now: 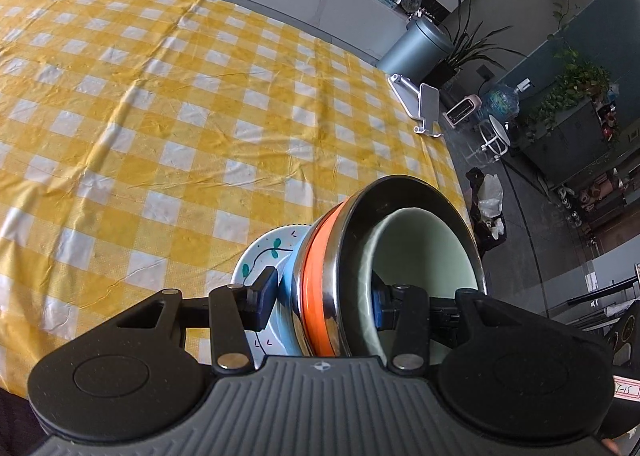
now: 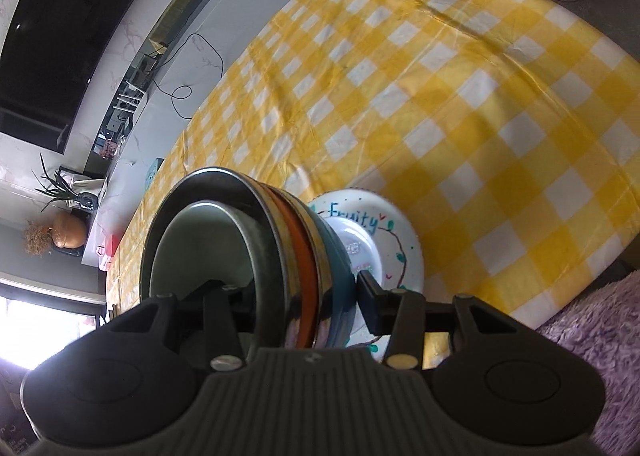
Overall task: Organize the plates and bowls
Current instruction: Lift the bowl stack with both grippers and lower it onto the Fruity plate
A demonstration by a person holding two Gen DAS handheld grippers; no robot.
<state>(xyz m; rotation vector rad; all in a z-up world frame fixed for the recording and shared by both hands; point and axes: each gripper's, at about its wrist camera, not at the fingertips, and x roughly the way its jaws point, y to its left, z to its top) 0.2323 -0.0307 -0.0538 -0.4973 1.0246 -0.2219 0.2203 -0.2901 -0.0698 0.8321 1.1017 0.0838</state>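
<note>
Your left gripper (image 1: pixel 324 306) and right gripper (image 2: pixel 308 302) each pinch the same nested stack: pale green bowl (image 1: pixel 424 240) inside steel bowl (image 1: pixel 404 192), an orange bowl (image 1: pixel 316 280), blue bowl (image 2: pixel 340 276), white plate (image 2: pixel 384 252) outermost, low centre of each frame above the checked tablecloth (image 1: pixel 160 96).

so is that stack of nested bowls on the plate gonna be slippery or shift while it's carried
Probably somewhat. The stack of bowls is clamped by the left tongs and the right tongs. The shiny steel bowl looks smooth, so it may slide. The pale green bowl sits loose inside and could rattle. The painted plate looks ceramic, likely fragile.
</note>
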